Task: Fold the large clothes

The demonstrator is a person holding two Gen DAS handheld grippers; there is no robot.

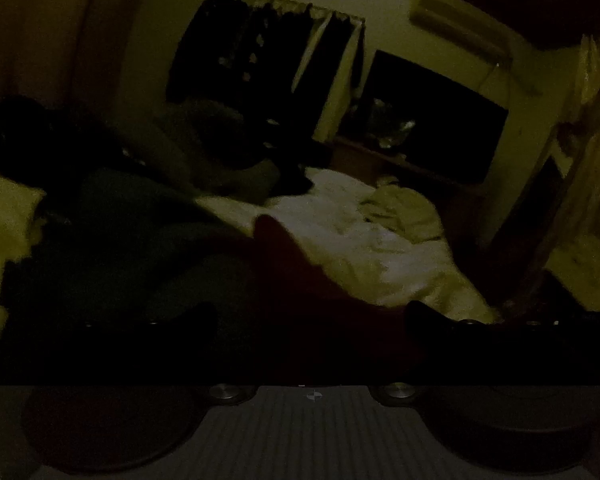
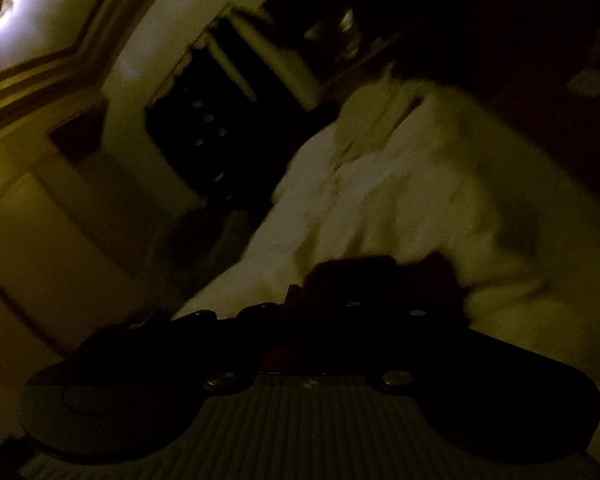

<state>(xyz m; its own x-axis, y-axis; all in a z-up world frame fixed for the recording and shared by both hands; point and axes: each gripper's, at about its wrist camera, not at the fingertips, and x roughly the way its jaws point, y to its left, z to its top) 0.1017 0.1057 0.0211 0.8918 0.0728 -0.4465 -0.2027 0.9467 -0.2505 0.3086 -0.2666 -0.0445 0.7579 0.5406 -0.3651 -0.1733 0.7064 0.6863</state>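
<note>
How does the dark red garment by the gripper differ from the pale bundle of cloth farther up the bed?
The dark red garment is almost black in this light; the pale bundle is nearly as light as the sheet. The garment reaches in between the left gripper's open jaws; the bundle lies beyond, untouched, near the sheet's far edge. Both rest on the sheet.

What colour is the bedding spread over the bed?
White or off-white, as far as the dim light shows; the bedding shows best in the left wrist view.
</note>
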